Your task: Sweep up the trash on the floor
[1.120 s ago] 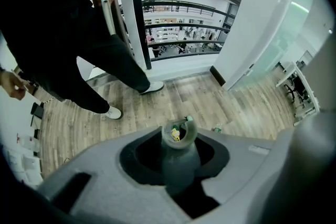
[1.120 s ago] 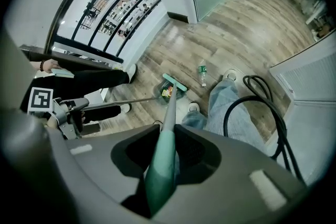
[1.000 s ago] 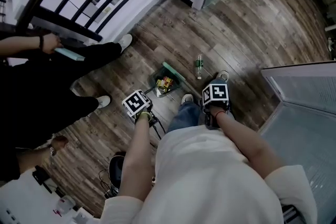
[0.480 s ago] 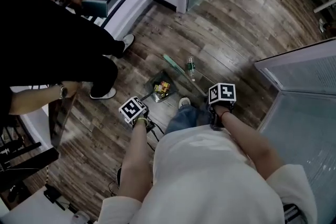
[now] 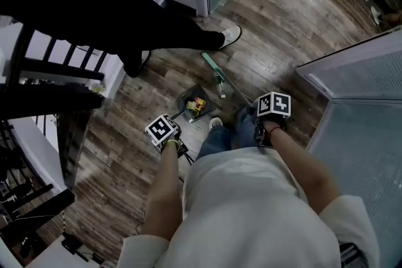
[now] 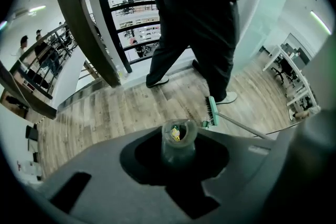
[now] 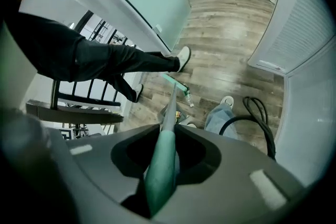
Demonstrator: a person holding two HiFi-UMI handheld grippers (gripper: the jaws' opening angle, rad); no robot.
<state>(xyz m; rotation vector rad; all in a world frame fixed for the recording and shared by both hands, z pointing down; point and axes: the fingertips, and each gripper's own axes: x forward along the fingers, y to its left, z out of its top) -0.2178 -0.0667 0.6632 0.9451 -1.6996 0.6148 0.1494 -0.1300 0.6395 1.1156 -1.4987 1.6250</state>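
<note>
**Broom and dustpan in hand, one bottle left on the floor**

The right gripper (image 7: 163, 165) is clamped on the green grip at the top of the broom (image 5: 213, 67). Its shaft runs away to the green head, which rests on the wooden floor (image 5: 282, 22) on the far side of the person's feet. The left gripper (image 6: 178, 157) is closed round the grey upright handle of the dustpan (image 5: 185, 97), which stands on the floor left of the broom head and nearer. Yellow and red wrappers (image 5: 196, 105) already lie in the pan. A small clear bottle (image 5: 220, 88) lies on the boards just beside the broom head, between it and the pan, not yet swept in. A bystander's white shoe (image 5: 231, 35) stands on the far side of the broom head.

The bottle looks light, hard and round, so it will probably roll or skid instead of sliding straight; a short, low push toward the pan's mouth seems safer than a long stroke. The wrappers look almost weightless (a tilt of the pan could spill them). Broom and pan are both stiff, but each is held at the very top of a long handle, so small wrist turns will swing their lower ends widely. A hold lower on the shaft would likely give finer control.
</note>
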